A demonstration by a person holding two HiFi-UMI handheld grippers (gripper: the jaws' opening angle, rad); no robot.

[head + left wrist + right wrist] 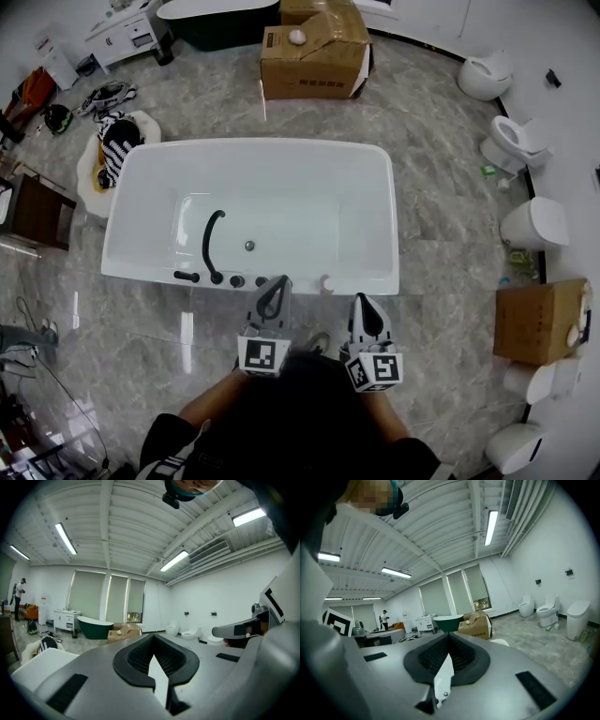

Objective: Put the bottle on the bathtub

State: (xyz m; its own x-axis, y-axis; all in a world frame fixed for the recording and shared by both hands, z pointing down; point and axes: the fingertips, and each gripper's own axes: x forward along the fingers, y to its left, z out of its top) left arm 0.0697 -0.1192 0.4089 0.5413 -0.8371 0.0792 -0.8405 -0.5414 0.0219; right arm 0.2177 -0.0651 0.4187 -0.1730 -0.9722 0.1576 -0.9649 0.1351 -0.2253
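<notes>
The white bathtub (375, 169) fills the middle of the head view, with a black faucet (211, 246) on its near rim. A small pale bottle (325, 284) stands upright on that near rim, right of the faucet knobs. My left gripper (277, 286) is just in front of the rim, left of the bottle, its jaws shut and empty. My right gripper (361, 302) is a little nearer to me, right of the bottle, also shut and empty. Both gripper views tilt up toward the ceiling, showing closed jaws (152, 638) (449, 637) and no bottle.
A cardboard box (314, 52) lies beyond the tub, beside a dark green tub (220, 19). Toilets (514, 142) line the right wall, with another box (539, 321) below them. Clothes and bags (112, 141) lie at the tub's left end. A person (18, 597) stands far off.
</notes>
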